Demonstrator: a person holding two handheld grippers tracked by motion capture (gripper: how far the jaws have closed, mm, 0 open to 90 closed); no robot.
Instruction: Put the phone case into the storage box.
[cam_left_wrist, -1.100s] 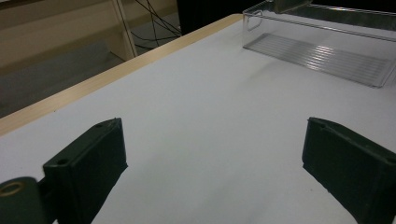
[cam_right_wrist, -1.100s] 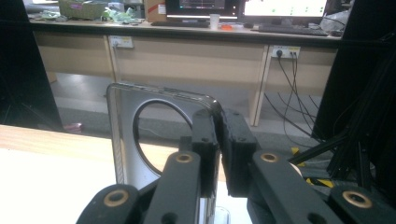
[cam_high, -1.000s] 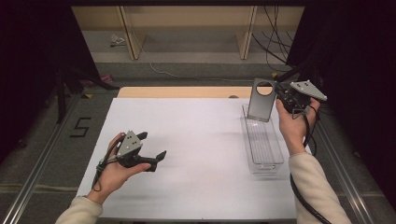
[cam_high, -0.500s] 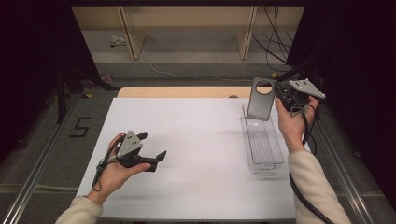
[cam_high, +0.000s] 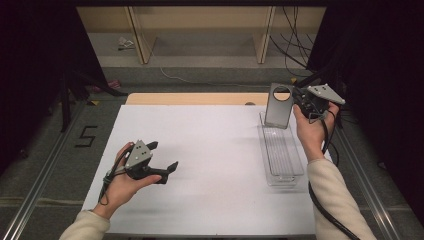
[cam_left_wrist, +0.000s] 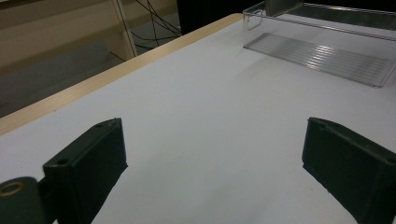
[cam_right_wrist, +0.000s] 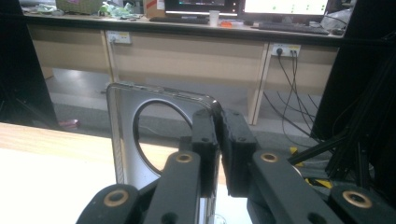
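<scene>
High view, left to right: the left gripper rests spread and empty on the white table. The right gripper pinches a grey translucent phone case with a round hole upright over the far end of the clear plastic tray. Lowering it in seems left; nothing blocks the tray.

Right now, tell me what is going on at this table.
A person holds a tool in each hand. The right tool is shut on the edge of a flat grey rectangular case with a round hole, holding it upright above the far end of a clear plastic tray on the white table. The left tool is open and holds nothing, low over the table near the person.
</scene>
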